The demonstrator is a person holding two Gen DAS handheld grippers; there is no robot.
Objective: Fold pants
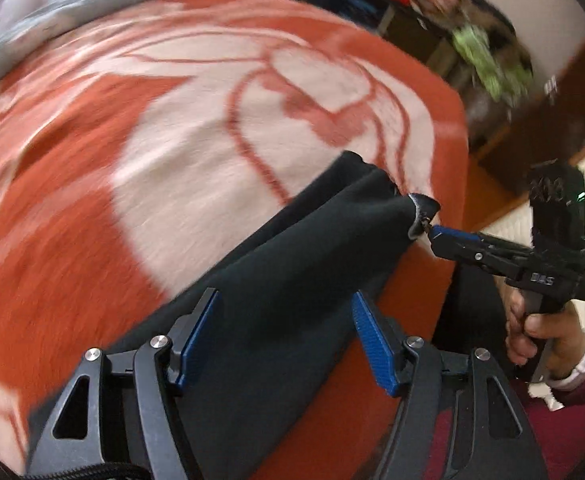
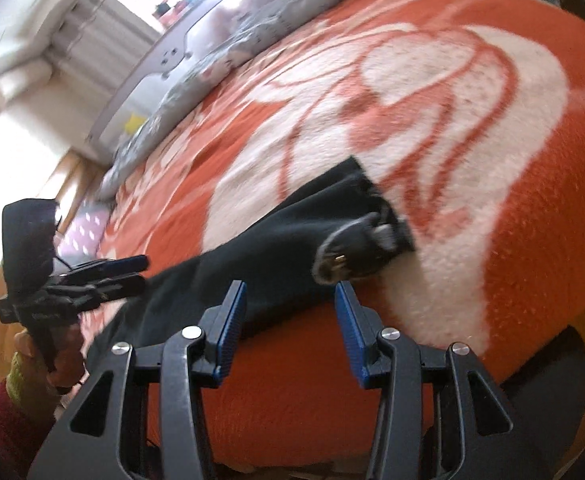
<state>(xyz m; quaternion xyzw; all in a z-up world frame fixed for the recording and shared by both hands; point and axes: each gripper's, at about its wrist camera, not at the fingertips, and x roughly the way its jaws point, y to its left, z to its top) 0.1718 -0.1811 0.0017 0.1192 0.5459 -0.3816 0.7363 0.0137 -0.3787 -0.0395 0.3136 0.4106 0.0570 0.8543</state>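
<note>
The black pants (image 1: 292,264) lie stretched on an orange and white blanket (image 1: 172,128), waistband end far. My left gripper (image 1: 284,336) is open, its blue pads either side of the pants, above the fabric. My right gripper (image 1: 436,236) shows at the right, near the waistband corner (image 1: 422,208). In the right wrist view the pants (image 2: 276,252) lie ahead, and my right gripper (image 2: 290,328) is open just short of the waistband (image 2: 356,248). The left gripper (image 2: 140,274) shows at the left, open beside the pants.
A grey pillow or sheet (image 2: 252,36) lies along the far edge of the bed. A white radiator (image 2: 92,28) and bright window stand beyond. Shelves with mixed clothes (image 1: 472,40) are across the room. The bed edge (image 2: 532,344) drops off at the right.
</note>
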